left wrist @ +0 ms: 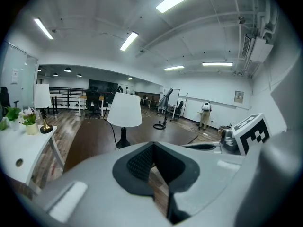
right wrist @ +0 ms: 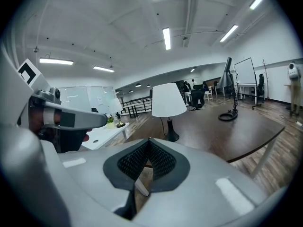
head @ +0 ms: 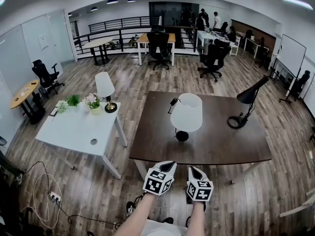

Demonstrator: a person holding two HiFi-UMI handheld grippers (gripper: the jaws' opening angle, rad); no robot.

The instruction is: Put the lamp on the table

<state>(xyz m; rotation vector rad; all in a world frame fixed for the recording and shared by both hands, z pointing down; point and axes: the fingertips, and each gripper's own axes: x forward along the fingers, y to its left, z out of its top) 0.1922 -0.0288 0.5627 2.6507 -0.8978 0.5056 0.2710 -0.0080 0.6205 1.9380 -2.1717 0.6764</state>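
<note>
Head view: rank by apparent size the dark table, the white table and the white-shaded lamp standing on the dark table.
1. dark table
2. white table
3. white-shaded lamp
The gaps are clear, with no ties.

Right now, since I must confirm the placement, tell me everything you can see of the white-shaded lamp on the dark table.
The lamp has a white tapered shade that looks like fabric, a slim dark stem and a round dark base. It stands upright on the dark brown table, near the middle. A dark cord hangs beside the stem. It looks unlit. Only the table touches it.
</note>
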